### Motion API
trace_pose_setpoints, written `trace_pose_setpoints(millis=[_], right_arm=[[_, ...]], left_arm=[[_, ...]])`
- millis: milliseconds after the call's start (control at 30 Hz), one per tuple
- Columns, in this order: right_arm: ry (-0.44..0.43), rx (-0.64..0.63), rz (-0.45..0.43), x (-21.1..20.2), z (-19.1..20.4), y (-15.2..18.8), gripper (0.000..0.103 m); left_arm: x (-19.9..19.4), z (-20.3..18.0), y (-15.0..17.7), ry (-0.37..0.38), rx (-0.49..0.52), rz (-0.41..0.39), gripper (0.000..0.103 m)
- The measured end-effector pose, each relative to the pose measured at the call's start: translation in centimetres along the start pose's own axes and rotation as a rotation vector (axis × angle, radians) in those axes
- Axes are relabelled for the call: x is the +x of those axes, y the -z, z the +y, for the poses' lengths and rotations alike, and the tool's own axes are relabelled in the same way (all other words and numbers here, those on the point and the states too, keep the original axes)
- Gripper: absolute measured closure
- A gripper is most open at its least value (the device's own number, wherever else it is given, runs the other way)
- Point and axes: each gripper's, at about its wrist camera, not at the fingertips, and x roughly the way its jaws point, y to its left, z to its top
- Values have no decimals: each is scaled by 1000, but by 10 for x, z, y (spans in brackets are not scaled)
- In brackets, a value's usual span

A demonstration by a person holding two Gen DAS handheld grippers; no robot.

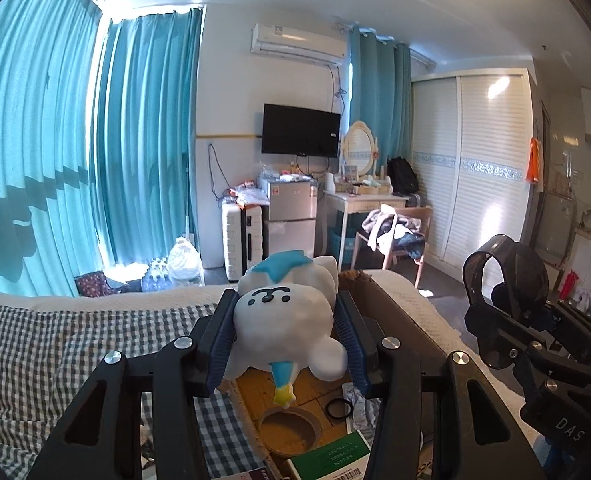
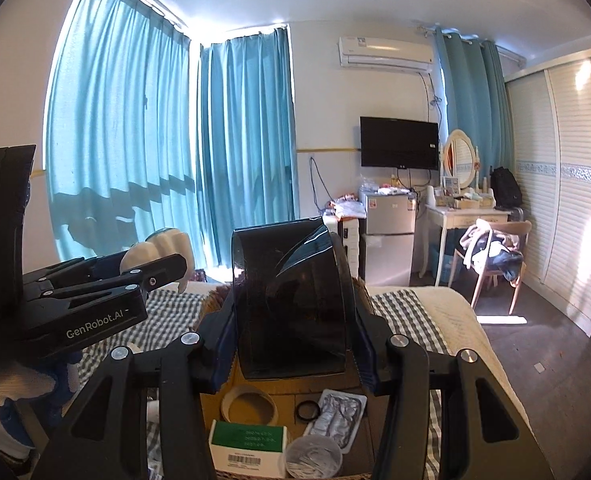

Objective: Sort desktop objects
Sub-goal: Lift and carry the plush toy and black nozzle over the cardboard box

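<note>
- Between the pads of the left hand-held gripper (image 1: 285, 334) sits a white squishy toy (image 1: 285, 312), clamped at its sides and held upside down above a cardboard box (image 1: 399, 320) that lies on a checked bed cover (image 1: 75, 344)
- the toy is a rounded white animal figure with a small dark face, a blue star patch on its head and a blue strip ending in a yellow star that hangs toward the box
- the right hand-held gripper (image 2: 291, 326) holds a curved, dark translucent plastic piece (image 2: 291, 300) upright between its pads, also over the box
- down in the box lie a wide cardboard ring (image 2: 249, 402), a thin black ring (image 2: 308, 410), a silver blister pack (image 2: 337, 412) and a green and white carton (image 2: 247, 446) with a barcode label; its print is too small to read
- the left tool's side, in the right wrist view, reads "GenRobot.AI"; the right tool's side, in the left wrist view, shows "DAS"
- a gloved hand (image 2: 19, 392) grips the left tool
</note>
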Motion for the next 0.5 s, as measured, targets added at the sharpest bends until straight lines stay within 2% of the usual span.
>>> trace_pose_setpoints(millis=[167, 367, 500], right_arm=[[-6, 0, 90, 15, -13, 15, 55], [-26, -7, 198, 40, -16, 34, 55], [-16, -9, 256, 53, -23, 48, 55]], left_arm=[[33, -13, 18, 0, 15, 80, 54], [71, -20, 47, 52, 20, 214, 54], [95, -24, 58, 50, 41, 282, 54]])
